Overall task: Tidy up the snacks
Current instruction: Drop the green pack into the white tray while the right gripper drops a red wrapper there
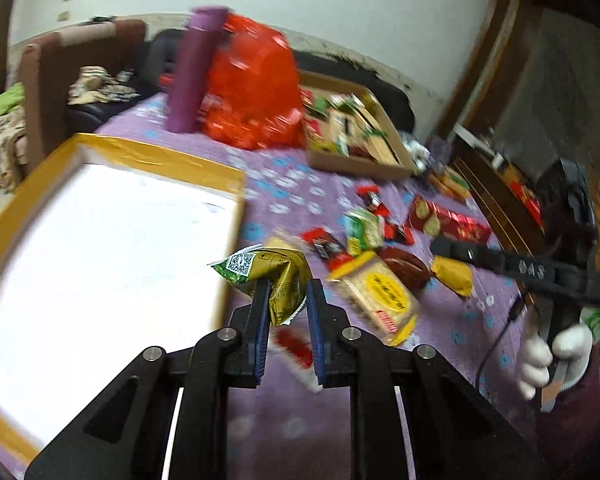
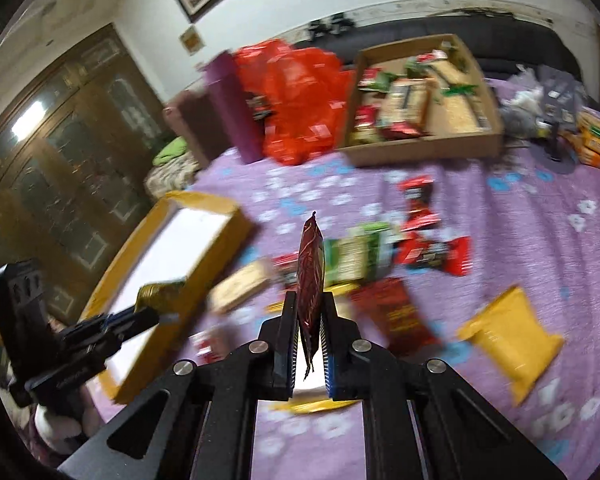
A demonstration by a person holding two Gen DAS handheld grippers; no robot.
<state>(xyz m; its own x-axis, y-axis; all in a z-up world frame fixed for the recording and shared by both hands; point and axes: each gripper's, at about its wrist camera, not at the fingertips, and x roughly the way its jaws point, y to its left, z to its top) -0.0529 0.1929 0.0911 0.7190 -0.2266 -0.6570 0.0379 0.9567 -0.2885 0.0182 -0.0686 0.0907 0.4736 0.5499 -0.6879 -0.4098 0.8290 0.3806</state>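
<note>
My left gripper [image 1: 287, 286] is shut on a green-gold snack packet [image 1: 274, 276] and holds it by the right edge of the yellow-rimmed box [image 1: 148, 156]. The packet also shows in the right wrist view [image 2: 160, 294], above the box [image 2: 220, 236]. My right gripper [image 2: 309, 300] is shut on a dark red snack packet [image 2: 310, 276], held upright above the purple flowered cloth [image 2: 500, 232]. Several loose snacks lie on the cloth: a green packet [image 2: 356, 258], red wrappers [image 2: 436, 256], a yellow packet [image 2: 508, 332].
A cardboard tray [image 2: 420, 150] with several snacks stands at the back. A red plastic bag [image 2: 296, 100] and a purple cylinder [image 2: 230, 104] stand left of it. Small boxes [image 2: 598, 144] sit at the far right. A wooden cabinet [image 2: 60, 140] is on the left.
</note>
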